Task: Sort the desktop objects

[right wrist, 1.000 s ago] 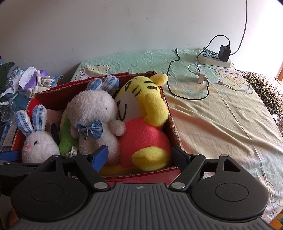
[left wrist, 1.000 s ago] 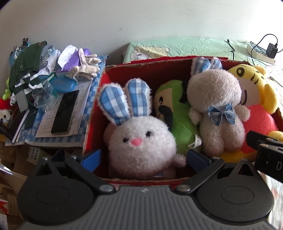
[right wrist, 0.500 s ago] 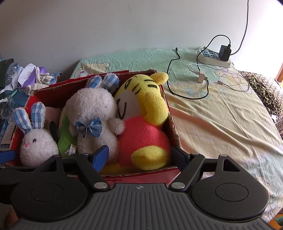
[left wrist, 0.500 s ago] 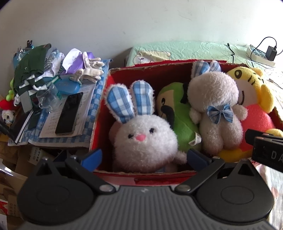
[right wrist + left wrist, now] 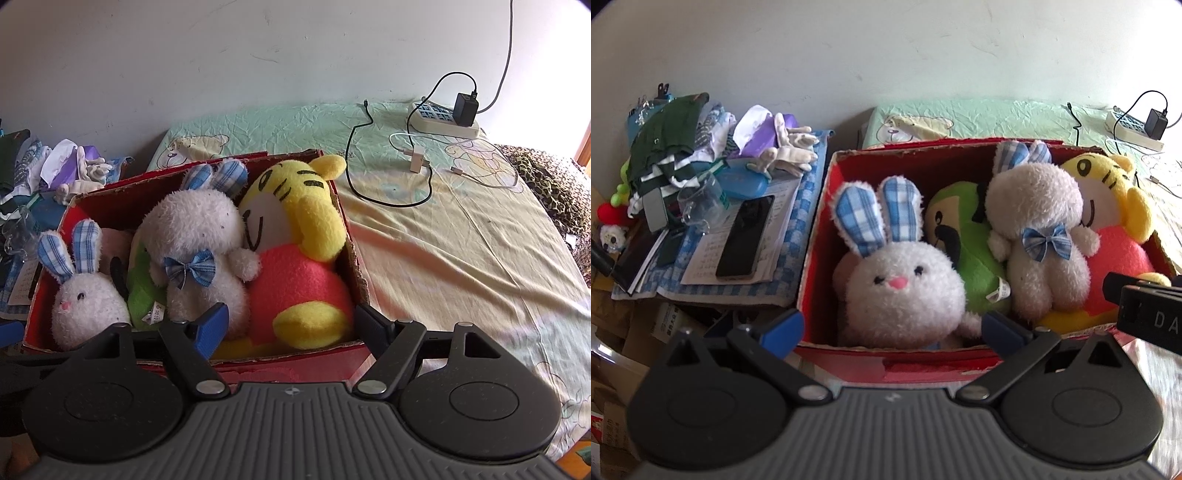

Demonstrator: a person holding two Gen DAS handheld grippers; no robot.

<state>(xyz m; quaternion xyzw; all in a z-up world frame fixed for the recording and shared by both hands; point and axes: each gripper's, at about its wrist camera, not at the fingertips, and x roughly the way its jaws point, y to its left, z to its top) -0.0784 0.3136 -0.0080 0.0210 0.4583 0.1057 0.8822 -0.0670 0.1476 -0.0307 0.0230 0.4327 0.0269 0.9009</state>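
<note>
We hold both tools over the near edge of the red cardboard box (image 5: 816, 236), which sits on the green sheet (image 5: 461, 236) with the cluttered side surface just to its left. The left gripper (image 5: 892, 326) stands with its jaws spread wide and nothing pressed between the pads; the small white rabbit (image 5: 903, 291) with checked blue ears lies in the gap ahead of it, at the near left of the box, but we do not see the pads touching it. The right gripper (image 5: 291, 323) is likewise wide, with its jaws apart and empty, framing the lower part of the yellow tiger (image 5: 299, 266) at the right end of the box. Four soft toys are already in the box: the small rabbit on the left, the green plush (image 5: 964, 247) beside it, the bow-tie rabbit (image 5: 1041, 236) leaning against that, and the tiger on the right. We judge this part of the sorting largely done, since the toys fill the box from wall to wall. What looks left is the pile to the left: the dark phone (image 5: 745, 236) lying on papers, the white gloves (image 5: 792, 149), folded clothes and a clear cup, all loose and unsorted. On the far right of the sheet the power strip (image 5: 443, 118) and its cables also lie loose.
</note>
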